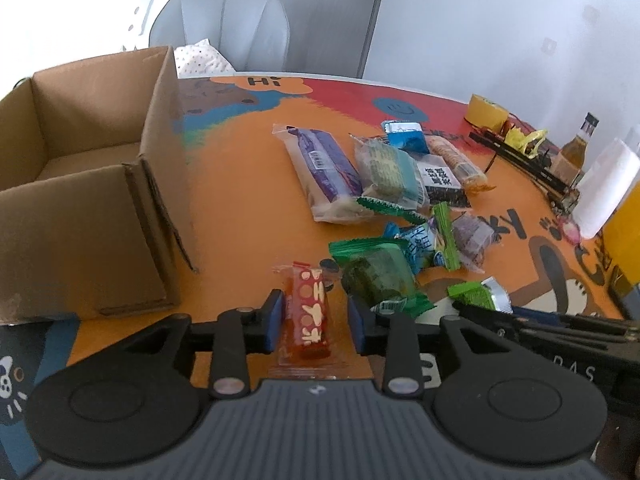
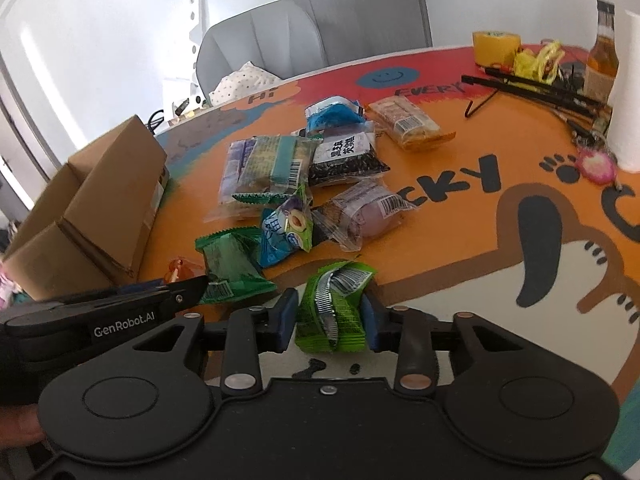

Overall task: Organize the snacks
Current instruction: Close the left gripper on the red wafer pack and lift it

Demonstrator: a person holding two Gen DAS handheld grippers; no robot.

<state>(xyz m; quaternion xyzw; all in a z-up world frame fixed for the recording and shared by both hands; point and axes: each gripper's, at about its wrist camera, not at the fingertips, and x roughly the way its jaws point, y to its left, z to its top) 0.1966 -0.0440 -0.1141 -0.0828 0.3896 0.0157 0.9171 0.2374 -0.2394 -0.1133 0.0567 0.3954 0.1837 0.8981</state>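
Note:
A pile of wrapped snacks (image 1: 384,184) lies on the colourful table mat; it also shows in the right wrist view (image 2: 304,176). An open cardboard box (image 1: 88,184) stands at the left, also in the right wrist view (image 2: 88,216). My left gripper (image 1: 314,312) is open around a red snack bar (image 1: 310,314) that lies on the mat, with a gap on the right side. My right gripper (image 2: 332,316) has its jaws against a crumpled light-green snack packet (image 2: 334,312), also in the left wrist view (image 1: 478,296).
A yellow tape roll (image 2: 496,46), a brown bottle (image 2: 602,48), a white paper roll (image 2: 628,92), black sticks (image 2: 532,84) and yellow wrappers crowd the far right. A grey chair (image 1: 224,28) stands behind the table.

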